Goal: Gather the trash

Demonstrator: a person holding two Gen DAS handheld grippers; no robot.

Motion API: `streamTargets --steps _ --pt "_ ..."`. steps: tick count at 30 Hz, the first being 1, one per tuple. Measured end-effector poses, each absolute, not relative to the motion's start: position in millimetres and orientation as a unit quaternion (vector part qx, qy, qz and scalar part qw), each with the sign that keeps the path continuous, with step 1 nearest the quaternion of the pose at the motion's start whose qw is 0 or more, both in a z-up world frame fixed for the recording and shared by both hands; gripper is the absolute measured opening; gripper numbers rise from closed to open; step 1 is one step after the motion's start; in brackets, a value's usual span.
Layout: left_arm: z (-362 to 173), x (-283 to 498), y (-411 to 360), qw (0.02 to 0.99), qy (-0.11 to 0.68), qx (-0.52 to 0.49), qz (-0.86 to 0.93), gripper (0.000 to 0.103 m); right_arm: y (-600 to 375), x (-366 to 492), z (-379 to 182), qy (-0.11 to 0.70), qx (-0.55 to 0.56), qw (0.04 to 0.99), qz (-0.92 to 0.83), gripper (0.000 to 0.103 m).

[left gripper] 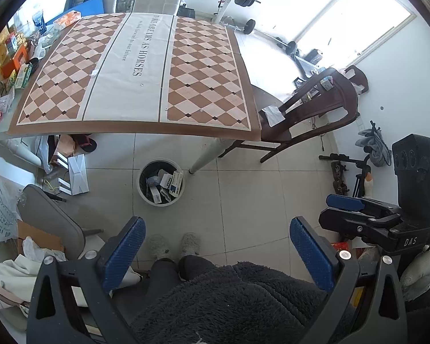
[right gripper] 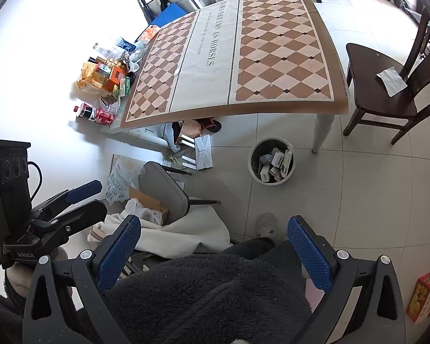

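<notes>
From the left wrist view, the left gripper (left gripper: pixel 215 253) hung empty with jaws spread wide over the person's lap, and the trash bin (left gripper: pixel 160 183) on the floor by the table leg already held several small boxes. The right wrist view showed the right gripper (right gripper: pixel 212 255) equally agape and empty, tabletop (right gripper: pixel 243 57) mostly bare, so collection looked nearly done, though packaging clutter (right gripper: pixel 106 77) remained along its left edge.

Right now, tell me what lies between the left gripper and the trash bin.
Bare floor tiles and the person's slippered feet lie between the open left gripper and the trash bin, in the left wrist view.
</notes>
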State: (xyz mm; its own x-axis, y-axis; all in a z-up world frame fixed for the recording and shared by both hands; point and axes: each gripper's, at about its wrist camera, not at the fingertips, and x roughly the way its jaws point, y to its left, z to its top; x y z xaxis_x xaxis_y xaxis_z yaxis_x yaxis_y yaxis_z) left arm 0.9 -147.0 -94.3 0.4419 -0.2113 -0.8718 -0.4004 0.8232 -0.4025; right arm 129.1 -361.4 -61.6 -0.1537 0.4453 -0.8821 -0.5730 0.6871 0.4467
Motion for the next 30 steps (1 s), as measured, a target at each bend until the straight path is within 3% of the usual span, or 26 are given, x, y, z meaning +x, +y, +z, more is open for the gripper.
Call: streamTargets --steps 30 --pt "-92.0 5.4 -161.7 0.797 0.523 -0.297 0.056 0.103 -366.0 133.4 -61.7 0.651 -0.056 0.645 0.397 0.103"
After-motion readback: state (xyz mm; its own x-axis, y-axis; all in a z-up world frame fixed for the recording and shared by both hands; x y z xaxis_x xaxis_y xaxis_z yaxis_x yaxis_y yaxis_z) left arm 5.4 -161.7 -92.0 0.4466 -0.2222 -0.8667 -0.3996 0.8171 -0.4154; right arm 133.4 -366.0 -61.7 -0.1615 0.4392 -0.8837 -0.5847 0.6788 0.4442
